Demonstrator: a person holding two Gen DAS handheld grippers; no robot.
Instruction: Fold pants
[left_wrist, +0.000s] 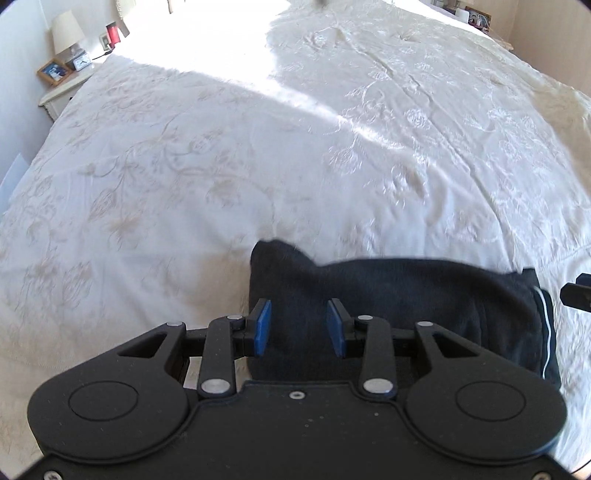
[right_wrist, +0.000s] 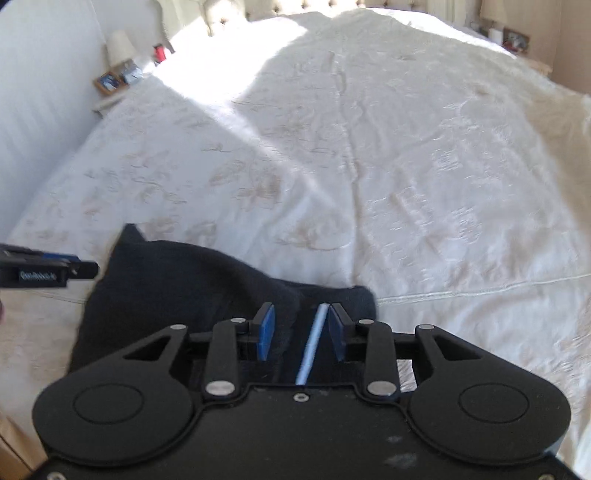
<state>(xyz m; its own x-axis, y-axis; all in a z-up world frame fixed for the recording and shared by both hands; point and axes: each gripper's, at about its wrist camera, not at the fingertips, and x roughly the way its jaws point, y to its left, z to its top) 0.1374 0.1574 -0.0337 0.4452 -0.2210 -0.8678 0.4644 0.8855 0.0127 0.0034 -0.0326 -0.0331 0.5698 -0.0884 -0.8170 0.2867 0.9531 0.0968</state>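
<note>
Both tools, left (left_wrist: 299, 326) and right (right_wrist: 301, 330), gape above soft, dark folded pants (left_wrist: 399, 306).

The pants (left_wrist: 388, 302) are dark navy, nearly black, lying in a compact folded bundle at the near edge of the cream bedspread. One corner pokes up at the far left (a small peak). A thin pale stripe (right_wrist: 310, 343) runs along the seam on their right end.
</note>
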